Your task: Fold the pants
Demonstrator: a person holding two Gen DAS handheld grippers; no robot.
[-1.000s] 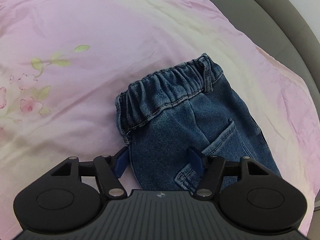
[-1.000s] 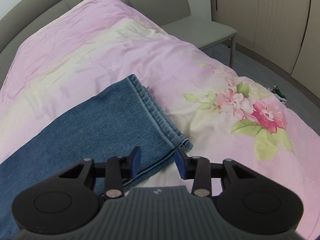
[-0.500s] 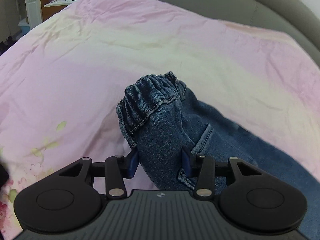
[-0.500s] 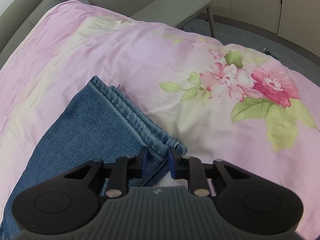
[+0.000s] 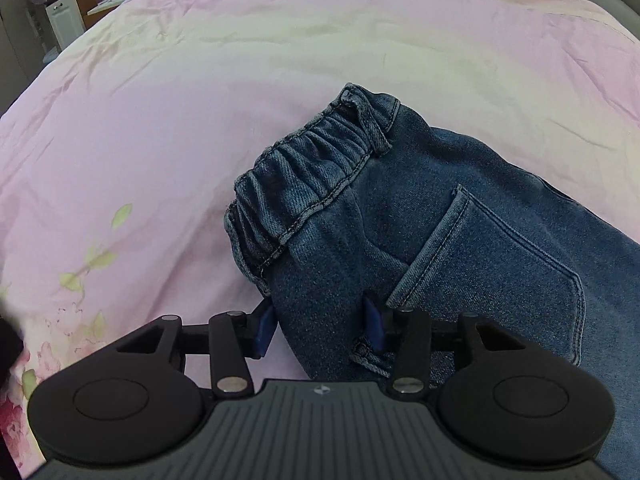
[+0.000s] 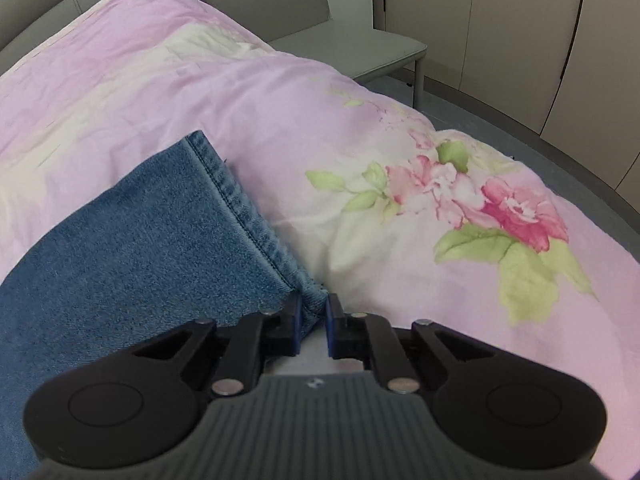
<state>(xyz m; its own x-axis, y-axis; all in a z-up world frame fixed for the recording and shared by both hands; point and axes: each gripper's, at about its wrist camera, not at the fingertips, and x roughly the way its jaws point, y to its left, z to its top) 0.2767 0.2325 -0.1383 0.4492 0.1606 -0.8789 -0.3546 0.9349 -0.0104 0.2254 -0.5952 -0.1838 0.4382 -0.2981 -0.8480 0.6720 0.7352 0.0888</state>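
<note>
Now, at grasp stage: both ends taken up, no cross fold made yet.
Pants: jeans (image 5: 460, 240) lie lengthwise on the pink floral bed cover (image 5: 160, 120), apparently already halved leg on leg, one back pocket (image 5: 500, 272) uppermost.
Left gripper (image 5: 320, 330): fingers pinching a bunched ridge of denim just below the elastic waistband (image 5: 304, 184); their jaws have just opened a touch, with cloth between them.
Right gripper (image 6: 312, 320): fingers nearly pressed together, nipping the near corner of the leg hem (image 6: 240, 208); jaws have just been closing on it.
Done: both ends gripped.
Left: bring hem and waistband together, then flatten and square the stack.
</note>
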